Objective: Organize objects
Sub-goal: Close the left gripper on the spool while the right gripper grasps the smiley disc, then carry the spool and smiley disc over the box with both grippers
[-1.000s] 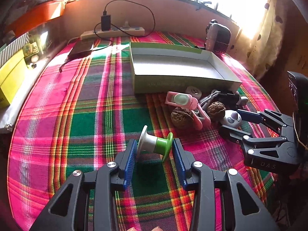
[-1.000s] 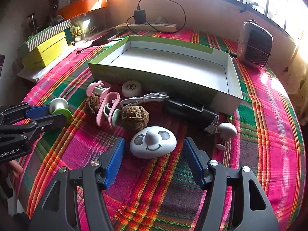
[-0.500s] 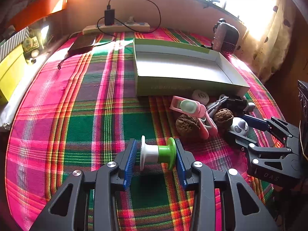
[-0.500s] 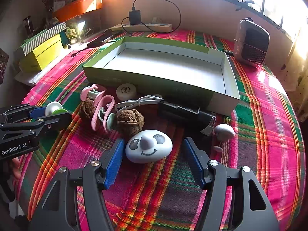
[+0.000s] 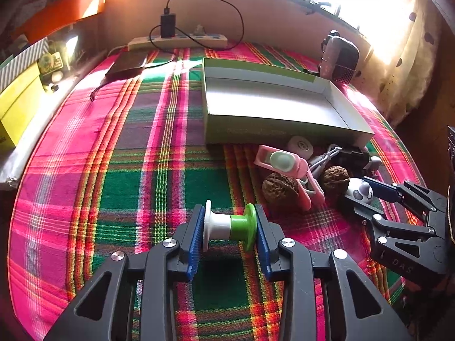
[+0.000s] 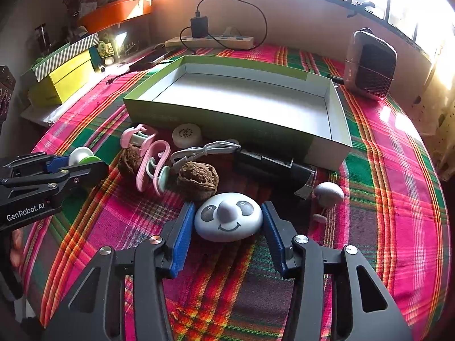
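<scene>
My left gripper (image 5: 229, 227) is shut on a white and green spool (image 5: 227, 227), its pads pressing both flanges; it also shows in the right wrist view (image 6: 82, 156). My right gripper (image 6: 227, 224) has its blue pads closed against both sides of a white panda-face object (image 6: 228, 217) on the cloth. The open green-sided box (image 6: 227, 119) stands empty behind the pile. Two walnuts (image 6: 197, 180), pink clips (image 6: 150, 164), a white disc (image 6: 186, 135), a white cable (image 6: 204, 150) and a black device (image 6: 273, 167) lie in front of it.
A grey mushroom-shaped knob (image 6: 328, 193) lies right of the panda object. A speaker (image 6: 369, 65) stands at the back right, a power strip (image 6: 210, 41) with charger by the wall, yellow boxes (image 6: 59, 82) at the left. The plaid table (image 5: 113, 156) is bare at left.
The left jaws closed onto the spool, which turned square between the pads. The right jaws narrowed from wide open to touching the panda-face object.
</scene>
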A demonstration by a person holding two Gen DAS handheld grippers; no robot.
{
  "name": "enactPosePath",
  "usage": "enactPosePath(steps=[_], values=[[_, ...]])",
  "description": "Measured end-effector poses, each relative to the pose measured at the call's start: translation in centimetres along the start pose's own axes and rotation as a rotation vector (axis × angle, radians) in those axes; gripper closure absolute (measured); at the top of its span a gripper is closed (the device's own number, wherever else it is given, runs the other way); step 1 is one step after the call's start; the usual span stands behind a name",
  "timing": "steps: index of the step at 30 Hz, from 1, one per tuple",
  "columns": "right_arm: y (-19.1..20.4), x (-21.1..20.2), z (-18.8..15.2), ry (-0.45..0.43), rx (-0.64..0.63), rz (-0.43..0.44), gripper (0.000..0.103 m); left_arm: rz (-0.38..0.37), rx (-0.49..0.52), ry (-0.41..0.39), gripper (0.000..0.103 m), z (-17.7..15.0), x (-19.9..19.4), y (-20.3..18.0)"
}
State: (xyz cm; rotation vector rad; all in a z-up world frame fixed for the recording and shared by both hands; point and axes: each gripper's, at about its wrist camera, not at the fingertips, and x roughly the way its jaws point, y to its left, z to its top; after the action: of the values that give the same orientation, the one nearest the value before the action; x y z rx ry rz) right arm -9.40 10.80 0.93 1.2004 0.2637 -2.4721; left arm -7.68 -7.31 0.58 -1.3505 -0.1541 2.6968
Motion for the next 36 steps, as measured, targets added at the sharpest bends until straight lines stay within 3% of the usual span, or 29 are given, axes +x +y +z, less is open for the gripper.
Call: enactPosePath(steps=[21, 36], values=[[-0.1, -1.7, 0.7, -0.041, 0.012, 0.032, 0.055, -0.018, 0.02, -0.045, 0.072, 1.2, -1.8, -1.3], [-1.2, -3.3, 3.1, -0.093, 0.027, 0.017, 0.055, -0.041, 0.043, -0.077, 0.072, 4.7, -1.8, -2.6]])
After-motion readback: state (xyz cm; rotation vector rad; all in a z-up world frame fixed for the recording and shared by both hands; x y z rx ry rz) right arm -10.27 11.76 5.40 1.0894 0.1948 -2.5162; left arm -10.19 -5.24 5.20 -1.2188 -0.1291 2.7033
